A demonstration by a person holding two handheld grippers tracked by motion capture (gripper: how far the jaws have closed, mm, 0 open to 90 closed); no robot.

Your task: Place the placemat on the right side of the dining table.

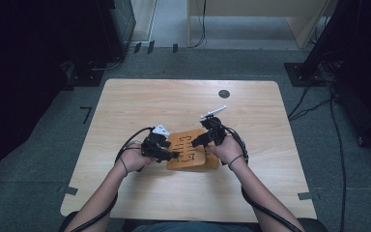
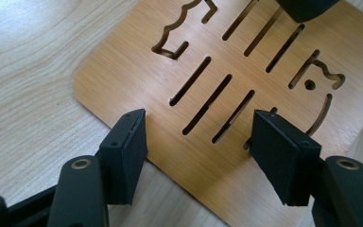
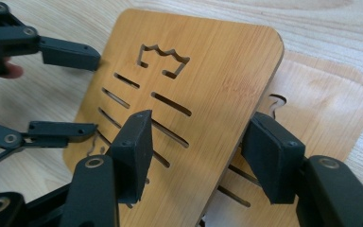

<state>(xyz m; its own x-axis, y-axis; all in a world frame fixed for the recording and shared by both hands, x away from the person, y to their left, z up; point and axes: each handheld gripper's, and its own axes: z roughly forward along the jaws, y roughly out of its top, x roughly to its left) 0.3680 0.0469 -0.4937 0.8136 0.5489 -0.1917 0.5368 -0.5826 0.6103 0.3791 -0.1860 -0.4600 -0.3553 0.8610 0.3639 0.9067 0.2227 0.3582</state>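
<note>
My left claw (image 2: 198,137) sits low over the near left corner of a bamboo board (image 2: 246,94). Its jaws stand a little apart, 1 pad just off the board's edge over the counter (image 2: 28,71) and the other above the slotted face; I cannot tell whether either pad presses on the wood, and nothing is pinched between them. From the high view this claw (image 1: 173,155) meets the board's left edge, with my left hand (image 1: 134,158) behind it.

My right claw (image 3: 196,153) straddles the lower edge of a tilted top board (image 3: 208,80), jaws about halfway apart, 1 pad over the slotted face and the other beyond the board's right edge. I cannot tell if the pads grip it. In the high view this claw (image 1: 200,140) comes in from the right, my right hand (image 1: 228,149) behind it.

The top board is raised at an angle above a second board (image 3: 321,109) that lies flat on the counter beneath it. Both are cut with parallel slots and a crown-like outline. From above, the boards (image 1: 193,154) lie near the middle of the counter, toward my side.

Farther out, a small white piece (image 1: 213,112) lies on the counter beyond my right claw, and a dark round hole (image 1: 224,94) sits near the far edge.
</note>
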